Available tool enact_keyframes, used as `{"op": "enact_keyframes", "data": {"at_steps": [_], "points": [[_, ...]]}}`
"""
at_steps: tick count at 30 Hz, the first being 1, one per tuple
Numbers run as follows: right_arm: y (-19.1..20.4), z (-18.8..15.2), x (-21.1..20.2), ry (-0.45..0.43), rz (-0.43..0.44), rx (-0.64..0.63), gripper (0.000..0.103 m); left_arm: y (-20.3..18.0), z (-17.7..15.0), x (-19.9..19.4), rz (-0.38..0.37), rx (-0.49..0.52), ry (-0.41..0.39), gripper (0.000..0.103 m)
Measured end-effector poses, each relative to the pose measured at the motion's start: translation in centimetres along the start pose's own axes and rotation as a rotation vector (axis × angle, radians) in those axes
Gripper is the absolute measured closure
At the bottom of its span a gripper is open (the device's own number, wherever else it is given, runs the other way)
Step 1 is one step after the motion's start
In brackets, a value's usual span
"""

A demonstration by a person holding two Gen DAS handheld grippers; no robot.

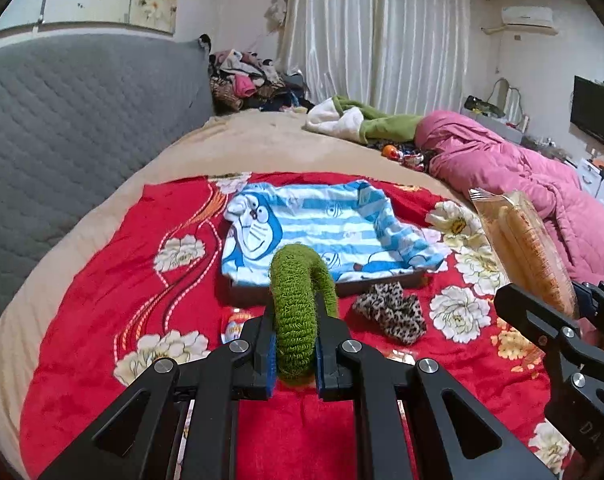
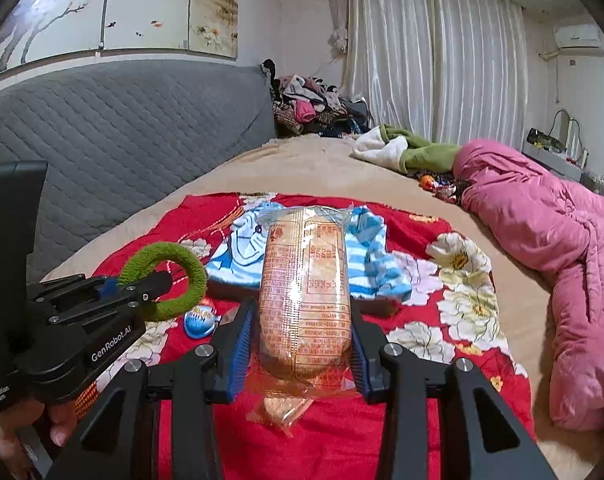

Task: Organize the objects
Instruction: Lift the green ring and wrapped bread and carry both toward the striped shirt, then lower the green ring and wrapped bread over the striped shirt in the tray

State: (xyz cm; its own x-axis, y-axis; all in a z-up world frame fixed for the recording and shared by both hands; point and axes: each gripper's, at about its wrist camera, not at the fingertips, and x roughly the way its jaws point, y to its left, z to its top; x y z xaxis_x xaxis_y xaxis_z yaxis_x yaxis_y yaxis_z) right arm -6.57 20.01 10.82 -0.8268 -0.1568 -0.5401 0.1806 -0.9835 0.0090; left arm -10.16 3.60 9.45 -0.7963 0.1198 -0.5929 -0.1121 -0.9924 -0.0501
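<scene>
My left gripper [image 1: 295,354] is shut on a green knitted ring [image 1: 297,300], held upright above the red flowered blanket [image 1: 101,280]. The same ring [image 2: 165,276] and left gripper [image 2: 141,284] show at the left of the right wrist view. My right gripper [image 2: 299,344] is shut on a clear packet of biscuits [image 2: 306,280], lifted off the blanket. The packet [image 1: 530,256] and right gripper [image 1: 542,316] also appear at the right edge of the left wrist view. A blue striped cartoon shirt [image 1: 322,228] lies over a dark box [image 1: 245,292] ahead.
A leopard-print scrunchie [image 1: 390,312] lies right of the ring. A small blue round toy [image 2: 199,320] rests on the blanket. A pink quilt [image 2: 562,248] lies at the right. Green and white clothes [image 2: 406,148] and a clothes pile [image 2: 310,104] sit farther back. A grey headboard [image 2: 121,140] lines the left.
</scene>
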Motion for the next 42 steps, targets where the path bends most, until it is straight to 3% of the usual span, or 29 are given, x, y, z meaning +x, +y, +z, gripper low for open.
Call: {"op": "enact_keyframes", "data": {"at_steps": [25, 42], "points": [[-1.3, 4.9, 3.0, -0.061, -0.002, 0.001, 0.061, -0.8, 5.5, 3.9, 0.042, 0.018, -0.033, 0.089], [-0.9, 9.6, 4.8, -0.115, -0.026, -0.038, 0.061, 0.8, 9.3, 6.5, 0.072, 0.0, -0.049, 0.089]]}}
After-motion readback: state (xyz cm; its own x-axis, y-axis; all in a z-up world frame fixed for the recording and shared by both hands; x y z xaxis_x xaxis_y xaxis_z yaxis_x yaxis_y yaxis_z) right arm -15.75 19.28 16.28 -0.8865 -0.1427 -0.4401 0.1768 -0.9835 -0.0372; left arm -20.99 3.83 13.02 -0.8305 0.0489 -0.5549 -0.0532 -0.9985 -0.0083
